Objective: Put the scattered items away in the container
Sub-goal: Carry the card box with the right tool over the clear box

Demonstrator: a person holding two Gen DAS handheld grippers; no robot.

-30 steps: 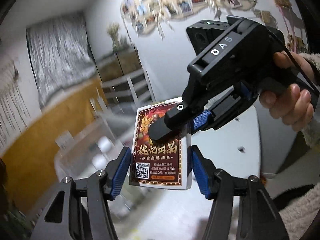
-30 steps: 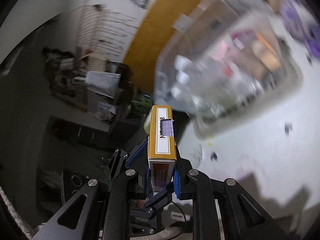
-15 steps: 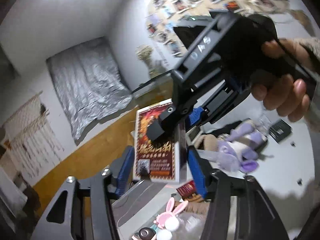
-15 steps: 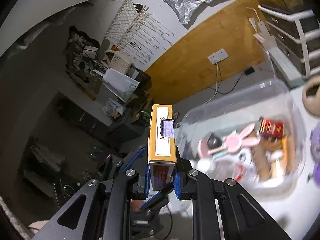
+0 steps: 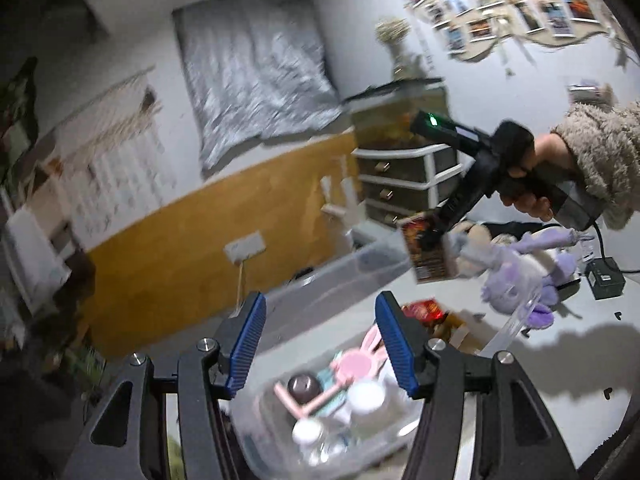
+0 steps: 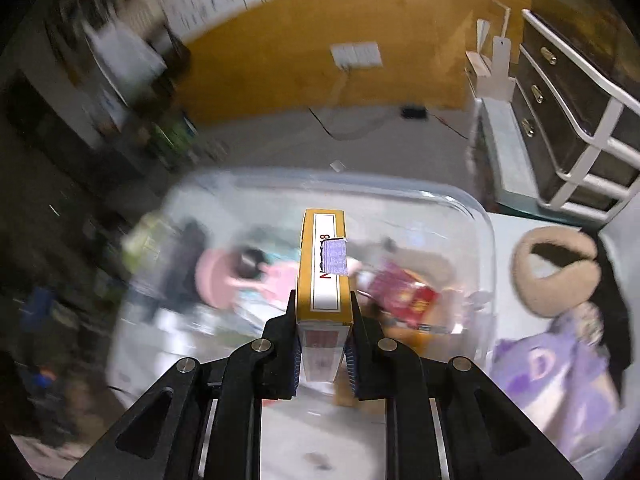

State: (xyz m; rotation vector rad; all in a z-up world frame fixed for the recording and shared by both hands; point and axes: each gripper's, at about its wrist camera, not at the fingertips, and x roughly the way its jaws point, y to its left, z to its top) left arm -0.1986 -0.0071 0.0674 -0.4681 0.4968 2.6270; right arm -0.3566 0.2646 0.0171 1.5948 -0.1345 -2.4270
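One card box, yellow-edged with a purple sticker, clamped edge-on between the pads of the right gripper and hanging over the open top of one clear plastic container. Same box seen from the left wrist camera, out beyond the container's far wall and in front of one purple plush toy. Left gripper holding nothing, two blue pads standing apart above the container. Inside: one pink bunny-eared item, one dark round object, at least two white round lids, one red packet, plus blurred smaller bits too unclear to count. On the white table beside the container: the purple plush, one beige fuzzy earmuff, one small black box. One hand in a fleecy sleeve gripping the right tool's handle.
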